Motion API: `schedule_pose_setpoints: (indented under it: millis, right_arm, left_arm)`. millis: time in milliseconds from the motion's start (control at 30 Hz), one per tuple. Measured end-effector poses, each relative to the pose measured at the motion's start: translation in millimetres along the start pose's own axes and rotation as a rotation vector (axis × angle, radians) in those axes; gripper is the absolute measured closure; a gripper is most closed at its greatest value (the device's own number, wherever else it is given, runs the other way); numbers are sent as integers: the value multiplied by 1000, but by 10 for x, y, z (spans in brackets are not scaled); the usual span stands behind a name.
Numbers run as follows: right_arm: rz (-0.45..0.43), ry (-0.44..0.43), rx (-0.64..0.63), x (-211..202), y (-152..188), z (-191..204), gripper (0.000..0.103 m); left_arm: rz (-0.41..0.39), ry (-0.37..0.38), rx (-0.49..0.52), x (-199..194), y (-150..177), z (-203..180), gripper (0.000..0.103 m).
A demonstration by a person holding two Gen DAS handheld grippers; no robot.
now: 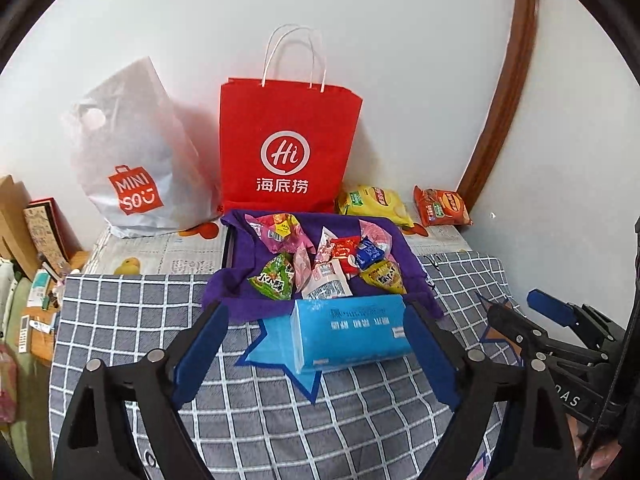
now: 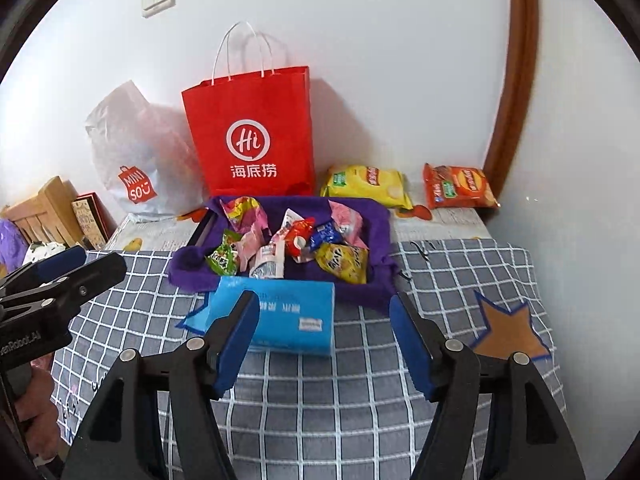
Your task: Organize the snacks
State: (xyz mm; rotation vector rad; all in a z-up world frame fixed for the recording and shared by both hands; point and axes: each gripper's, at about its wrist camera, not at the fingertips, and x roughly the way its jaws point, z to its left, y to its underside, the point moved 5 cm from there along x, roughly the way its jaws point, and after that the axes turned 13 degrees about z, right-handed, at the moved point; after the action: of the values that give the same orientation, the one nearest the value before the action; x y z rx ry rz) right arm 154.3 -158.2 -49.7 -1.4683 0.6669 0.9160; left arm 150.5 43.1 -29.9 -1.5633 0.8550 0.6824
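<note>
A purple cloth-lined tray [image 1: 240, 292] [image 2: 380, 232] on the bed holds several small snack packets, among them a green one [image 1: 276, 280] [image 2: 222, 260] and a yellow one [image 1: 386, 276] [image 2: 344, 264]. A blue tissue pack [image 1: 352, 332] [image 2: 288, 320] lies on the checked blanket just in front of the tray. My left gripper [image 1: 316, 312] hovers open above and short of the pack, its pads clear of it. My right gripper [image 2: 325, 300] is open too, with nothing in it, to the right of the pack. A yellow chip bag [image 1: 376, 204] [image 2: 368, 184] and an orange chip bag [image 1: 442, 206] [image 2: 460, 186] lie behind the tray.
A red paper bag [image 1: 288, 140] [image 2: 252, 132] and a white plastic bag [image 1: 128, 160] [image 2: 136, 152] stand against the wall behind the tray. Cardboard and clutter fill the left bedside [image 1: 28, 248]. A brown wooden frame [image 1: 508, 92] runs up the right wall. A person's hand [image 2: 40, 400] shows at the lower left.
</note>
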Motion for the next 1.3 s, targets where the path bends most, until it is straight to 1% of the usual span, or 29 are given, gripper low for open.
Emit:
schedule_pose_setpoints:
  millis: [67, 133, 233, 367, 567, 667, 1300]
  right_arm:
    - [-25, 1, 3, -119, 88, -26, 22]
    - [-46, 9, -2, -218, 152, -36, 17]
    - [-73, 16, -7, -337, 250, -55, 11]
    - [-71, 35, -13, -415, 370, -62, 11]
    - [-82, 19, 0, -505, 482, -97, 11]
    - [-82, 7, 9, -530, 520, -114, 11]
    - [-111, -12, 26, -716, 585, -154, 11]
  left_arm:
    - [-12, -12, 0, -84, 77, -18, 12]
    - [-23, -24, -1, -172, 158, -38, 7]
    - [-37, -45, -4, -276, 259, -63, 5]
    - [-54, -58, -4, -390, 367, -103, 5]
    - [-77, -71, 0, -502, 475, -168, 5]
    - [-75, -75, -2, -529, 507, -181, 5]
    - [-91, -80, 18, -649, 542, -306, 5]
